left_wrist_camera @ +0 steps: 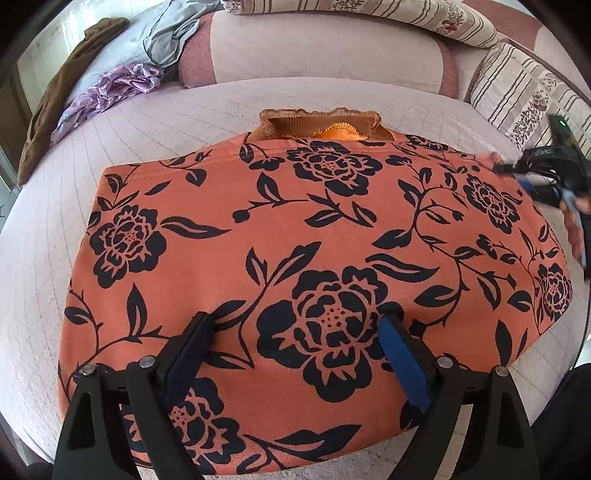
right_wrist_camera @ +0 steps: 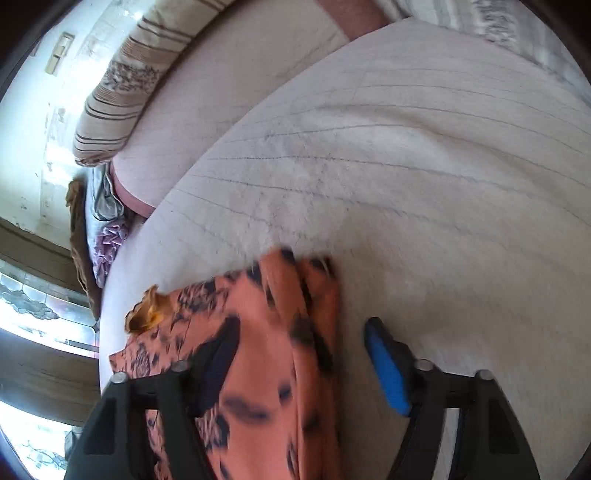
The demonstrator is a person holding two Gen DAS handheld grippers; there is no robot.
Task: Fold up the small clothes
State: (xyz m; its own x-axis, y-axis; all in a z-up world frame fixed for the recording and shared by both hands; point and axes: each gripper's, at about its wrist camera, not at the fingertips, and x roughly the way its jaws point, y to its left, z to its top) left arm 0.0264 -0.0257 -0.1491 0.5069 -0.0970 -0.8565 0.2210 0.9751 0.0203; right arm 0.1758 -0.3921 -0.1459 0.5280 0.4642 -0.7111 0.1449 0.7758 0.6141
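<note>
Orange cloth with a black flower print fills most of my left wrist view: the garment (left_wrist_camera: 314, 258) lies spread on the pale quilted bed (left_wrist_camera: 147, 125), its brown ribbed collar (left_wrist_camera: 321, 123) at the top centre of the frame, pointing away from me. It looks already folded in to a broad, rounded rectangle, with no sleeves sticking out that I can see, and the surface is fairly smooth. I judge that the first folds are done and at least one more fold, bringing it down to a compact packet, is left.

My left tool (left_wrist_camera: 295, 354) sits at the bottom of that frame with its jaws wide apart, the tips over the big flower in the lower middle. Nothing is pinched between them; whether the tips press on the cloth I cannot tell.

My right tool (right_wrist_camera: 295, 354) shows at the bottom of the right wrist view, which is blurred. Its jaws are part open and the right-hand edge of the garment (right_wrist_camera: 266, 350), bunched into a ridge, runs between them, but the blue pad (right_wrist_camera: 388, 365) stands clear of the cloth, so I read no grip there. In the left wrist view this tool is a dark smear at the right edge.

Other clothes wait at the upper left of the left wrist frame: a purple piece (left_wrist_camera: 114, 88), a grey one (left_wrist_camera: 166, 33) and a brown one (left_wrist_camera: 70, 96), all unfolded, so the pile is far from finished.
</note>
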